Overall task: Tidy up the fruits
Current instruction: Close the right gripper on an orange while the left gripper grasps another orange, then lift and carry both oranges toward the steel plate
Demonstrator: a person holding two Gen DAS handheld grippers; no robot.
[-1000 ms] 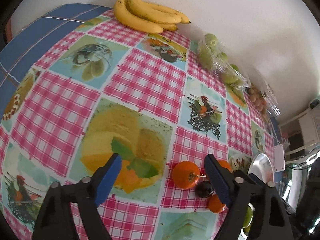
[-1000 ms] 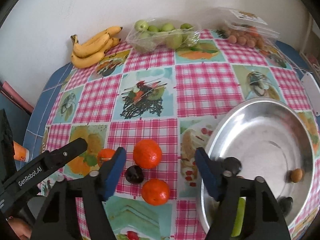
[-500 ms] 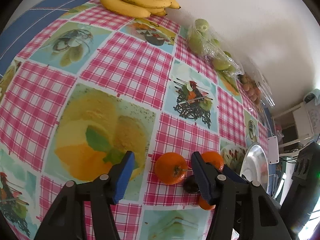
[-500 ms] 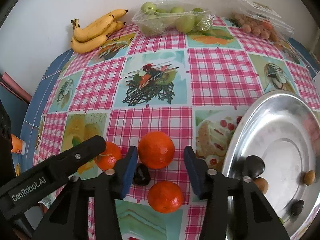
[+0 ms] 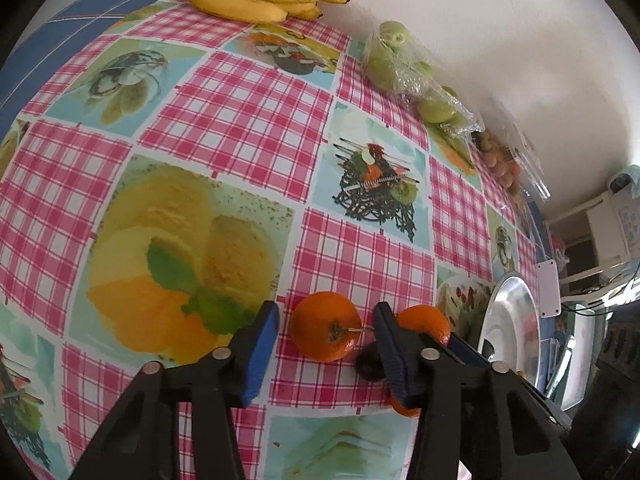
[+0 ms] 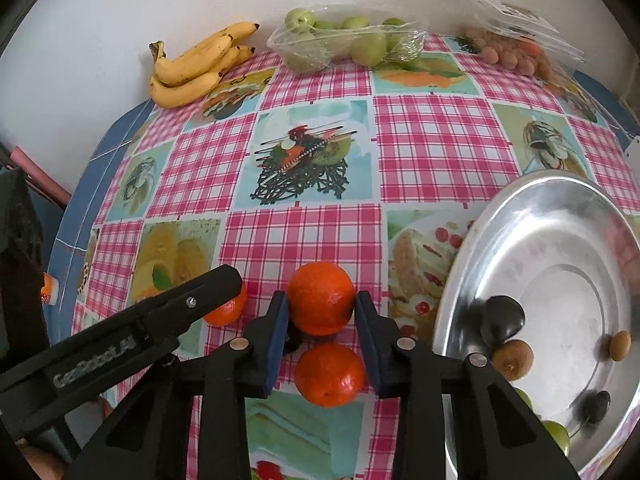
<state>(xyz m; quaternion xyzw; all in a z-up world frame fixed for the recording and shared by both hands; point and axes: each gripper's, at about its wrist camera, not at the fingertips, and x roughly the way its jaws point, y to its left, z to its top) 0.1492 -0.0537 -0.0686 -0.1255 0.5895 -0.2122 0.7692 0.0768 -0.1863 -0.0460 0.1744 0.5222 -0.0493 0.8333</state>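
Three oranges and a dark plum lie on the checked tablecloth. My left gripper (image 5: 326, 330) is open with its blue pads on either side of the left orange (image 5: 325, 332), a gap showing on the left side. My right gripper (image 6: 321, 310) has its pads against both sides of the middle orange (image 6: 321, 298). A third orange (image 6: 329, 374) lies just nearer, between the right fingers. The plum (image 5: 370, 364) is mostly hidden behind a finger. The steel bowl (image 6: 516, 216) at right holds dark plums, small brown fruits and a green one.
Bananas (image 6: 192, 66), a plastic tray of green apples (image 6: 348, 38) and a clear pack of small brown fruits (image 6: 516, 46) line the wall at the back. The left gripper's arm (image 6: 120, 340) crosses the right view's lower left. A shelf (image 5: 592, 232) stands beyond the table's right edge.
Both grippers moved forward and down to the oranges. The left jaws narrowed around the left orange. The right jaws closed from wide open onto the middle orange.
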